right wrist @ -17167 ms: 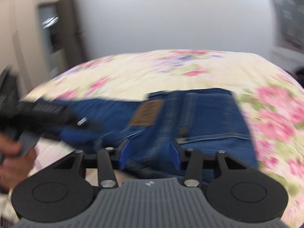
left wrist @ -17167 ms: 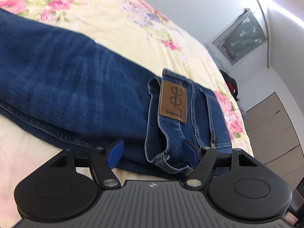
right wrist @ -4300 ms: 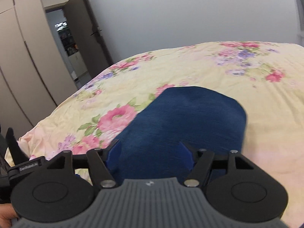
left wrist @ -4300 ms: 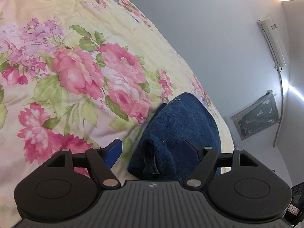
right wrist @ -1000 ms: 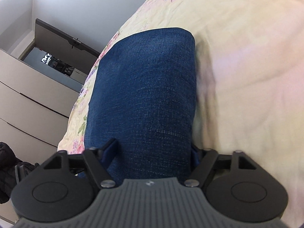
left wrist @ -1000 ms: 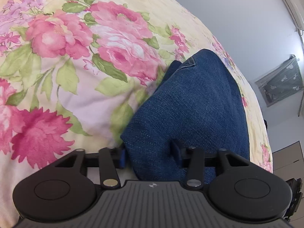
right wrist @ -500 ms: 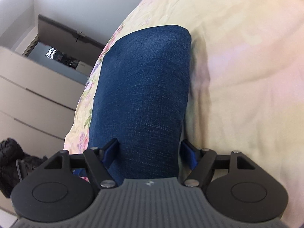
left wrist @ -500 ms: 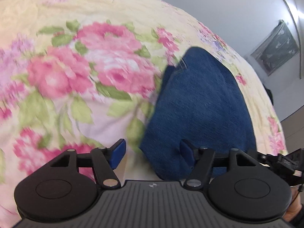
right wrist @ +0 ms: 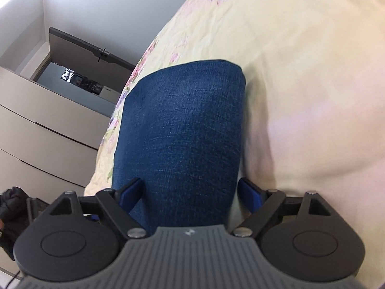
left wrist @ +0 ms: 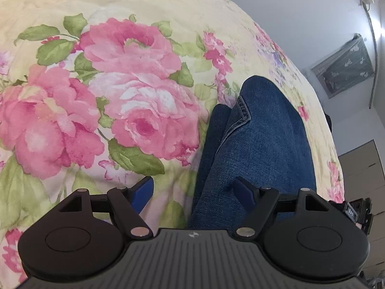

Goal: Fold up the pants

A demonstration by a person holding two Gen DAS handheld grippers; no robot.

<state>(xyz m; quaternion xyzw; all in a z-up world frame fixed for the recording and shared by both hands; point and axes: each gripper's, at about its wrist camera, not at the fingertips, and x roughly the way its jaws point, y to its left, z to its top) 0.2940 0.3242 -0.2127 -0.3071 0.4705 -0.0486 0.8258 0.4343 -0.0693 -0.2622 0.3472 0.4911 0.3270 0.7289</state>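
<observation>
Covering the scene, a floral bedspread (left wrist: 134, 110) carries the folded pants (left wrist: 262, 139), a thick denim bundle near both tools. Left gripper (left wrist: 195, 190) gapes wide over its left edge, grasping nothing; right gripper (right wrist: 190, 193) straddles the bundle, spread wide, not clamping.

A bed (left wrist: 168, 12) is covered by a pale yellow bedspread (right wrist: 312, 72) printed with large pink roses (left wrist: 134, 110) and green leaves. Folded blue jeans (left wrist: 259, 139) are laid directly on it, flat on the quilted fabric.
</observation>
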